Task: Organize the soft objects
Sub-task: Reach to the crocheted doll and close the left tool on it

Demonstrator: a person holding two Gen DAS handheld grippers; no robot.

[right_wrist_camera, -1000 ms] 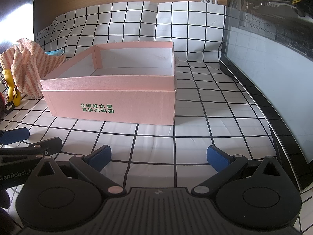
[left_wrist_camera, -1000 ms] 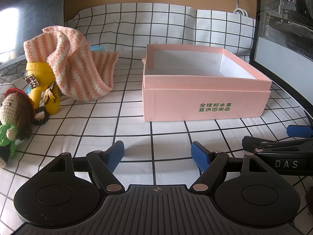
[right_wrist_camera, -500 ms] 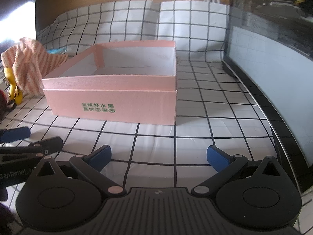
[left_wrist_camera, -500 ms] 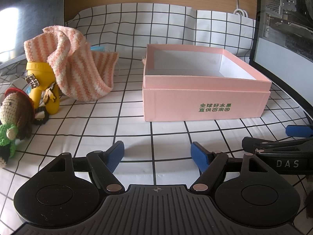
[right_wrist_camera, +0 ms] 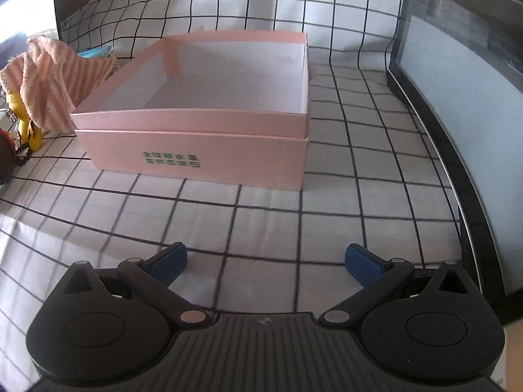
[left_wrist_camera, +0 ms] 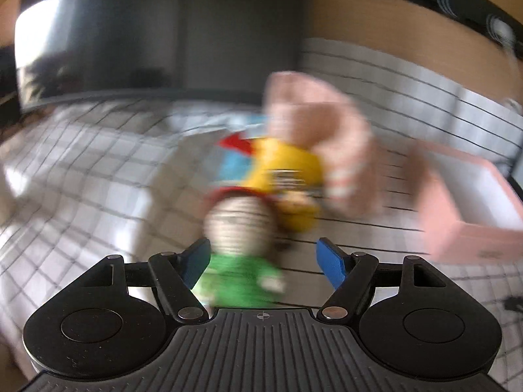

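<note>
Left gripper [left_wrist_camera: 263,259]: jaws spread around knitted doll [left_wrist_camera: 240,228], blurred. Right gripper [right_wrist_camera: 265,260]: jaws spread, above checked cloth [right_wrist_camera: 228,215], facing pink box [right_wrist_camera: 202,150].

Crocheted doll [left_wrist_camera: 240,228], seemingly green-bodied, lies before yellow toy [left_wrist_camera: 287,179] under striped towel [left_wrist_camera: 330,137].

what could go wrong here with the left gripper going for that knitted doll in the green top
1. The left gripper has its jaws open around the knitted doll with the green top, but the view is motion-blurred; closing now could land off-centre.
2. The yellow plush toy and the pink-and-white striped towel lie close behind the doll, so the jaws might catch or drag them.
3. The pink cardboard box is shallow-walled; a loosely held doll could snag on its rim.
</note>
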